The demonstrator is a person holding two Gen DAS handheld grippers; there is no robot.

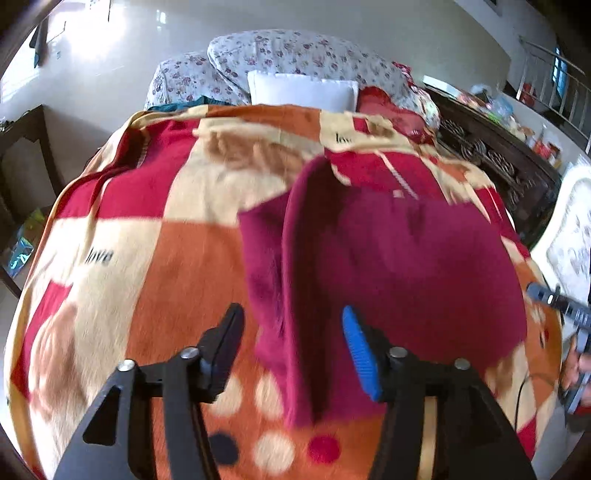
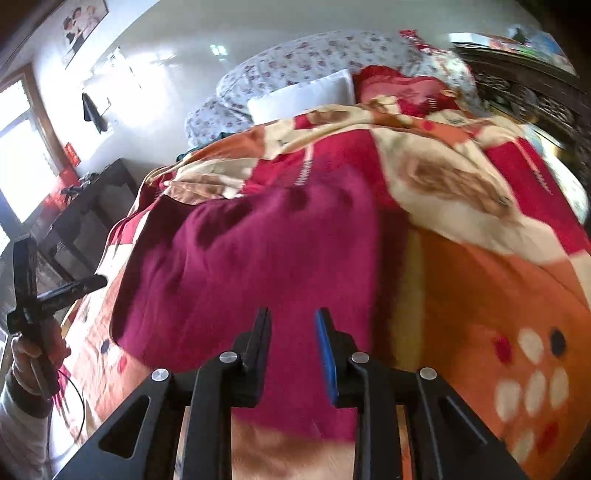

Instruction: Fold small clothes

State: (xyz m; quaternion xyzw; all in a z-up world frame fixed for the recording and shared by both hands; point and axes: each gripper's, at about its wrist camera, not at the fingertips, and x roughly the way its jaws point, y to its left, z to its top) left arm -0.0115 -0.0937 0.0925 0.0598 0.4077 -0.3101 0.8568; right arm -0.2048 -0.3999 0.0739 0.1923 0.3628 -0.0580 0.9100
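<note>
Spread over the bed, a checked blanket carries the magenta garment, lying folded near its middle. Left gripper hangs above it, jaws wide and empty; right gripper hovers with jaws narrowly parted, gripping nothing.

This is a bedroom in a home. A bed fills the near scene, covered by a plush blanket in orange, cream and red checks with dots. At its far end lie a white pillow and bundled floral bedding — plus a red cushion. A dark carved wooden cabinet stands to the right, cluttered on top. Far left, a bright window — a picture hangs on the white wall.
</note>
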